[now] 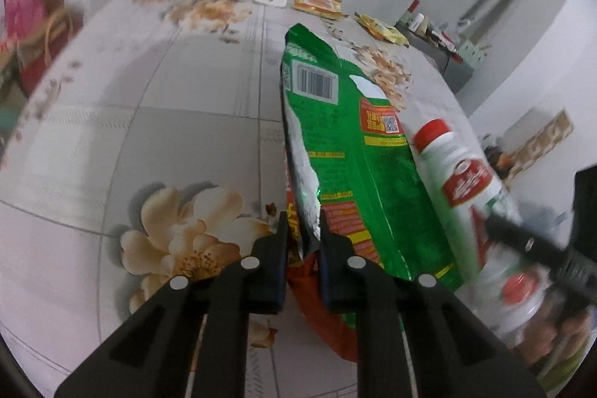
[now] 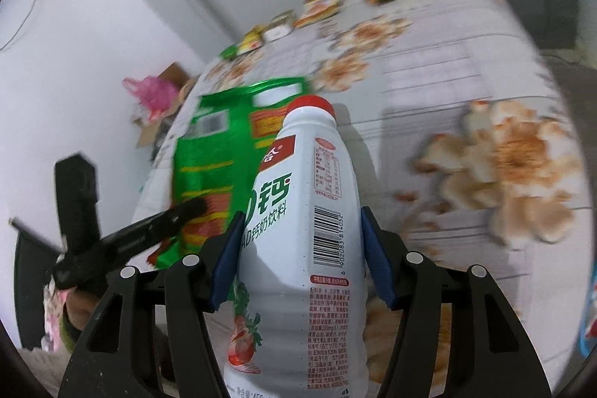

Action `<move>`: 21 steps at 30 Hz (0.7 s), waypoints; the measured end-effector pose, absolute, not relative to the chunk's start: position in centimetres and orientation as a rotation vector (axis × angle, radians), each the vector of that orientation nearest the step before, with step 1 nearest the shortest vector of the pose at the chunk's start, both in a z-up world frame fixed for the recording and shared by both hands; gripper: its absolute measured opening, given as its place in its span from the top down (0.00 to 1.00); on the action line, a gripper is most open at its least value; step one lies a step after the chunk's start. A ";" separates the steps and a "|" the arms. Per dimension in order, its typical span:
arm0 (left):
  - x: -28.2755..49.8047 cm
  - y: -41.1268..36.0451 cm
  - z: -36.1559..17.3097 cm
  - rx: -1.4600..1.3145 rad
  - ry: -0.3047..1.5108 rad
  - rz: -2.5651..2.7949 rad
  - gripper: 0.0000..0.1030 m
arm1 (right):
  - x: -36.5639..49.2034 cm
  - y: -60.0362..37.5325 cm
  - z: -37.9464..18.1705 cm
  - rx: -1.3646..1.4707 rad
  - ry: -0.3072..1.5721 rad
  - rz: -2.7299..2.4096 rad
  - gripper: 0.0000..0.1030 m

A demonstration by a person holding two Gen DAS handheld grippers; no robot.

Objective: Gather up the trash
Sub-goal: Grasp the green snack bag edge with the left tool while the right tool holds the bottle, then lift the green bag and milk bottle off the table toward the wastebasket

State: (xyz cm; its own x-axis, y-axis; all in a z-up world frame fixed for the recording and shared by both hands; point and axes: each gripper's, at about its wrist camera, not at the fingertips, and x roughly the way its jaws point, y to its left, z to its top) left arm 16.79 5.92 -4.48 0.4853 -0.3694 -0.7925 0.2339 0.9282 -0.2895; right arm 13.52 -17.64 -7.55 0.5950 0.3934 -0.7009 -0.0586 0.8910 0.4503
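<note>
so far our left tongs (image 1: 302,230) pinch the torn green foil snack bag (image 1: 347,152), our right tongs (image 2: 298,245) clamp the white red-capped plastic bottle (image 2: 298,230), and five small wrappers (image 1: 317,0) remain on the flowered bedspread (image 1: 149,122).

ahead and to the left of the left gripper (image 1: 303,230) the flowered tablecloth (image 1: 112,99) lies bare, open room to pass. straight ahead the green snack bag (image 1: 335,144) between its fingers blocks the way, and just right of that the white bottle (image 1: 459,181) and right gripper (image 2: 298,248) crowd in. a row of small wrappers (image 1: 317,0) lines the far edge.
</note>
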 end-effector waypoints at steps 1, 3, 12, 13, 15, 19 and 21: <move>16.4 6.0 -4.4 -0.130 0.992 -0.366 0.88 | 13.6 -18.0 -7.7 0.403 0.904 0.252 0.45; 16.1 5.6 -4.2 -0.091 0.973 -0.359 0.88 | 13.7 -18.8 -8.1 0.412 0.916 0.229 0.45; 16.1 4.2 -3.8 0.019 0.932 -0.328 0.88 | 14.9 -19.1 -8.5 0.417 0.948 0.236 0.43; 16.1 4.1 -3.8 0.026 0.929 -0.325 0.88 | 15.1 -19.1 -8.6 0.417 0.956 0.238 0.43; 16.1 4.0 -3.7 0.038 0.920 -0.322 0.88 | 15.3 -19.3 -8.7 0.424 0.966 0.239 0.42; 15.8 3.8 -3.6 0.051 0.911 -0.319 0.88 | 15.5 -19.3 -9.1 0.433 0.980 0.244 0.42; 15.8 3.7 -3.5 0.050 0.910 -0.320 0.88 | 15.6 -19.4 -9.2 0.444 0.985 0.248 0.42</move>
State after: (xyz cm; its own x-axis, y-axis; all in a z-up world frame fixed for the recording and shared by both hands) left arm 15.77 3.74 -3.54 0.5699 -0.2516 -0.7823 0.2934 0.9515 -0.0923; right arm 15.60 -19.40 -9.22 0.5351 0.3976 -0.7454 -0.0031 0.8833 0.4689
